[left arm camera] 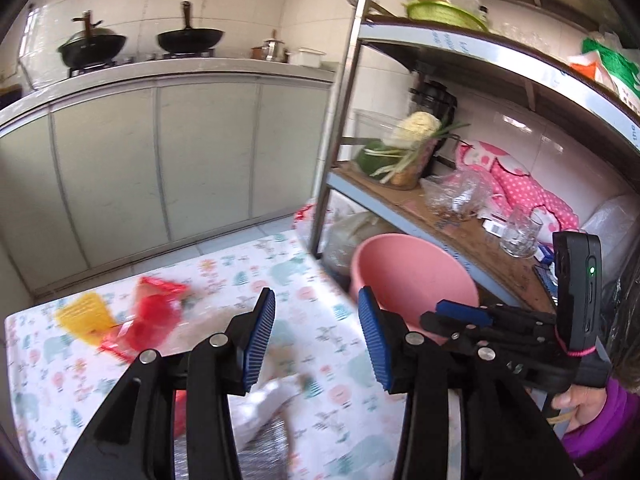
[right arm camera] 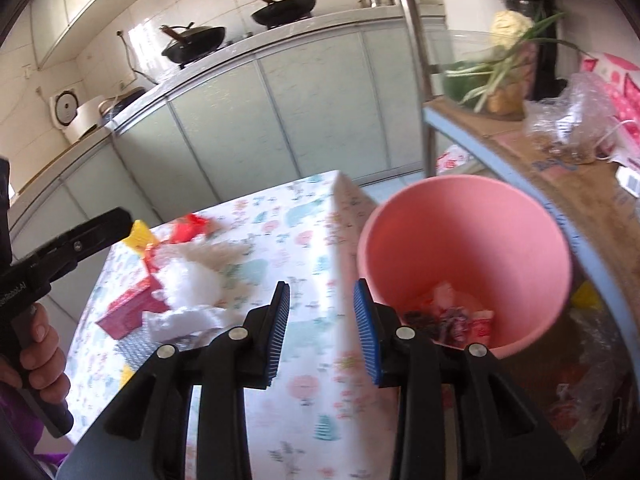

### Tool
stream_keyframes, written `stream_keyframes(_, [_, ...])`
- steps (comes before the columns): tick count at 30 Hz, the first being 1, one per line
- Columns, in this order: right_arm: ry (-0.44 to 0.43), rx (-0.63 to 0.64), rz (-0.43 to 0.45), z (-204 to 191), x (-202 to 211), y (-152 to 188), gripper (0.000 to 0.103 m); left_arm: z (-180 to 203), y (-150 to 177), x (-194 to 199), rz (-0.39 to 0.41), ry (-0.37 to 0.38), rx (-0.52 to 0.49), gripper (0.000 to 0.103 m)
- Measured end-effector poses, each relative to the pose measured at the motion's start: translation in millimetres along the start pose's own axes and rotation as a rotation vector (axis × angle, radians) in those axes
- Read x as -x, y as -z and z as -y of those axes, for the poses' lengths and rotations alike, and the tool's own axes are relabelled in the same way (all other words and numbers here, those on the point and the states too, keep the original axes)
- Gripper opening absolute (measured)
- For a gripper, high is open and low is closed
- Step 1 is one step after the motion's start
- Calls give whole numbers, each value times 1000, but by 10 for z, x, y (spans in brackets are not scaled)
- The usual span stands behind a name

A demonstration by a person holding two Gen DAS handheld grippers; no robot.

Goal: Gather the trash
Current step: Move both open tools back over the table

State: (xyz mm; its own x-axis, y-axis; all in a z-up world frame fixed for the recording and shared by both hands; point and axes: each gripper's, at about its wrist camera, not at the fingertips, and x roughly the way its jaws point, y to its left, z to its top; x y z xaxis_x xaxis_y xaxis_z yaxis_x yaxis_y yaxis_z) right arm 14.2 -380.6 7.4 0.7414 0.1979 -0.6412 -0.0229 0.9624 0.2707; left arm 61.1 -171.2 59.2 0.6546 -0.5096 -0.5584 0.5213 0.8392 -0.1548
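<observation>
A pink bin (right arm camera: 464,248) stands beside the right edge of the table with the patterned cloth (right arm camera: 304,360); several wrappers (right arm camera: 456,322) lie in its bottom. It also shows in the left wrist view (left arm camera: 412,276). Trash lies on the table: red wrappers (left arm camera: 154,316), a yellow wrapper (left arm camera: 82,316), a white crumpled piece (right arm camera: 188,280), a red box (right arm camera: 126,312) and a silver foil piece (left arm camera: 260,448). My left gripper (left arm camera: 316,336) is open and empty above the table. My right gripper (right arm camera: 320,328) is open and empty at the table edge by the bin.
A metal shelf rack (left arm camera: 460,220) stands right of the bin, holding vegetables (left arm camera: 404,144), plastic bags and a glass (left arm camera: 520,232). Its steel post (left arm camera: 340,112) rises near the table corner. A kitchen counter with woks (left arm camera: 188,38) runs behind.
</observation>
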Motion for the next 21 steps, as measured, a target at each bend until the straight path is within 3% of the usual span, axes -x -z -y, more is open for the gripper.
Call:
stream_keyframes(10, [-112, 88, -42, -648, -269, -260, 34, -1155, 164, 499, 16, -207, 84, 43])
stream_keyframes(14, [-177, 117, -79, -917, -416, -353, 34, -1540, 218, 423, -20, -230, 88, 43])
stream_keyframes(21, [-249, 128, -124, -1223, -599, -498, 34, -1873, 250, 72, -66, -218, 39, 43])
